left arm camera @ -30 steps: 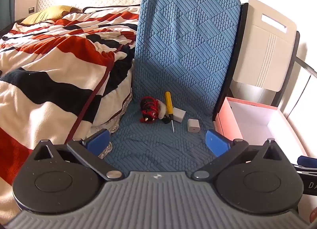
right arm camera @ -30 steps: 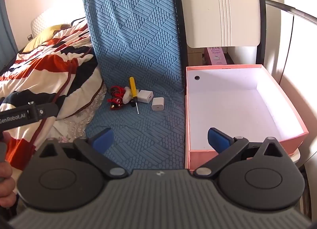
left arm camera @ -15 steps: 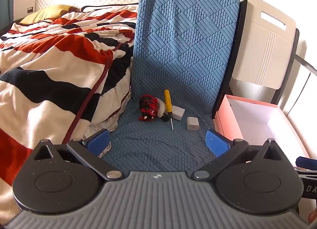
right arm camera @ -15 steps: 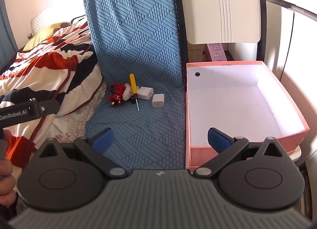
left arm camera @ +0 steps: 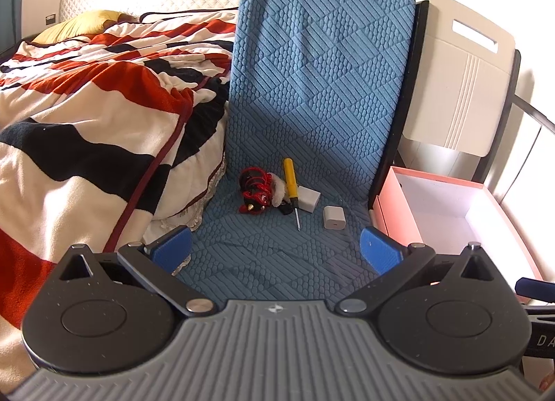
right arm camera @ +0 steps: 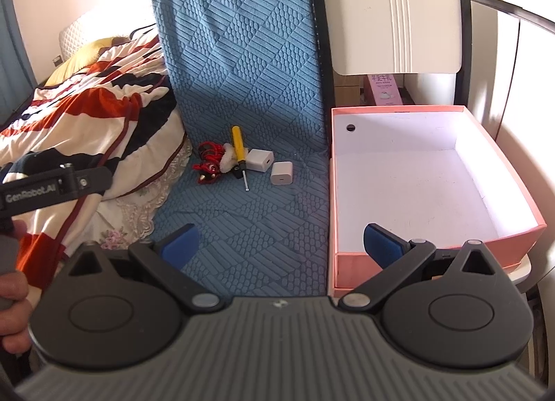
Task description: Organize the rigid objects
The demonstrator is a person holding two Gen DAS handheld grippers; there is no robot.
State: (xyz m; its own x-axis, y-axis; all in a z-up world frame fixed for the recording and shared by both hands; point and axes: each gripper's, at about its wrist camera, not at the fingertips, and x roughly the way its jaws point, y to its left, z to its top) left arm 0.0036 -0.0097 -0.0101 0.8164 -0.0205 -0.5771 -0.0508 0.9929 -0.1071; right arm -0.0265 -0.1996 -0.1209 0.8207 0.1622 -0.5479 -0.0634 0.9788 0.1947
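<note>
On the blue textured chair seat (left arm camera: 277, 255) lie a red cable bundle (left arm camera: 255, 189), a yellow-handled screwdriver (left arm camera: 290, 184), and two white charger cubes (left arm camera: 309, 198) (left arm camera: 333, 216). The right wrist view shows the same cable bundle (right arm camera: 208, 158), screwdriver (right arm camera: 239, 149) and charger cubes (right arm camera: 260, 160) (right arm camera: 281, 172). An empty pink box (right arm camera: 416, 182) with a white inside stands right of the seat. My left gripper (left arm camera: 275, 250) and right gripper (right arm camera: 279, 243) are both open, held back from the objects with nothing between the fingers.
A bed with a red, white and navy striped blanket (left arm camera: 86, 130) crowds the seat's left side. A white folded chair back (left arm camera: 458, 78) leans behind the pink box (left arm camera: 447, 210). A hand (right arm camera: 10, 307) holding the left gripper's handle shows at the left edge.
Both views have crept slightly forward toward the objects on the seat. Nothing has been taken hold of, and both grippers stay open.
</note>
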